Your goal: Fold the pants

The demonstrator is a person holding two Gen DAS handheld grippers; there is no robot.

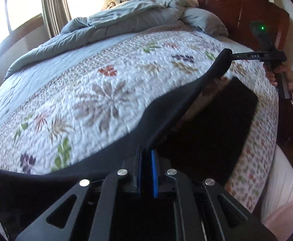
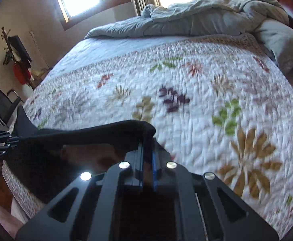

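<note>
Black pants (image 1: 166, 110) hang stretched above the floral quilt (image 1: 90, 100), near its front edge. The left tongs (image 1: 147, 152) are clenched on one end of the raised fabric; the right tongs (image 2: 148, 140) are clenched on the other end, with the cloth spanning between them. Beyond the quilt lies a rumpled grey comforter (image 1: 116, 20), against the wooden headboard (image 1: 226, 2).
</note>
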